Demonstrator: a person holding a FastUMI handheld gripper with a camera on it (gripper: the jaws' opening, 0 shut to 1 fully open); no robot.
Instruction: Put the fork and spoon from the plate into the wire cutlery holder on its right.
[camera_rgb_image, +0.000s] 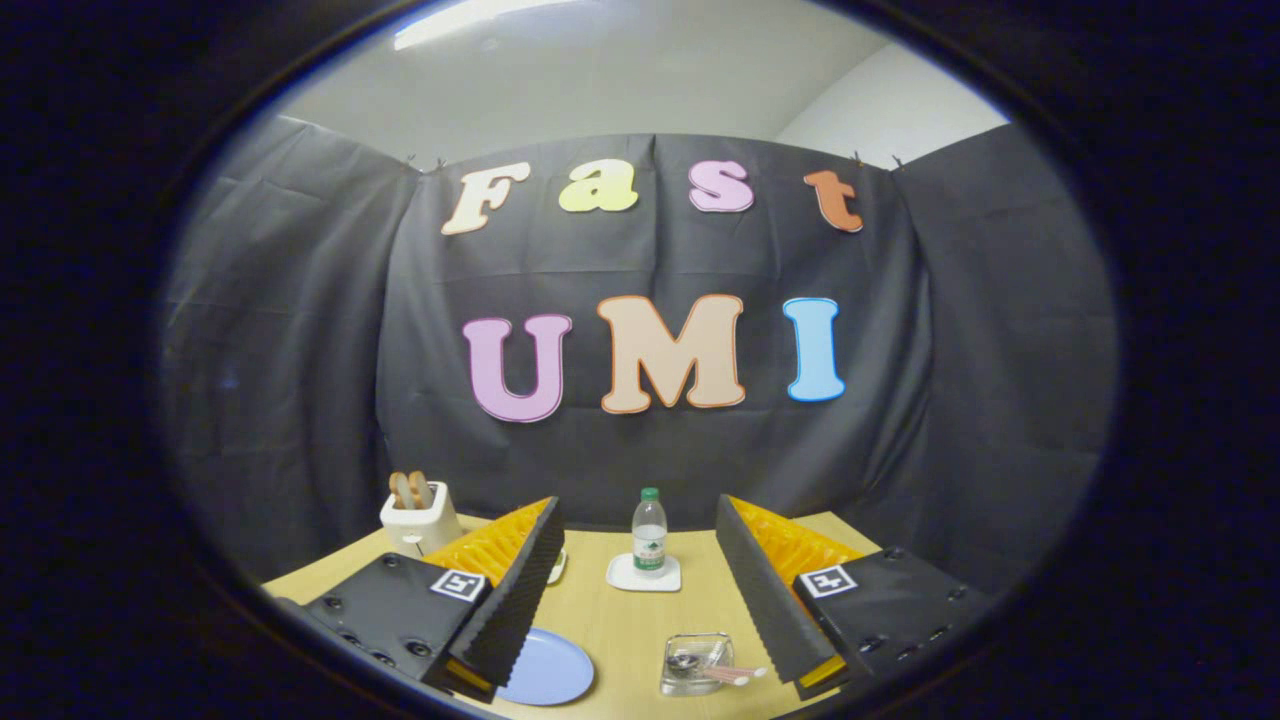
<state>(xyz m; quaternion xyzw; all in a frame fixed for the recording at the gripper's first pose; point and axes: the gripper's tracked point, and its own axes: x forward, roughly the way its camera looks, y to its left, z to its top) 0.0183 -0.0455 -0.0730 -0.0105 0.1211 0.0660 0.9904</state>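
Cutlery with pale pink handles lies in the clear, squarish cutlery holder on the wooden desk, right of the blue round plate. Hand-held gripper hangs above, fingers spread wide, grasping nothing.
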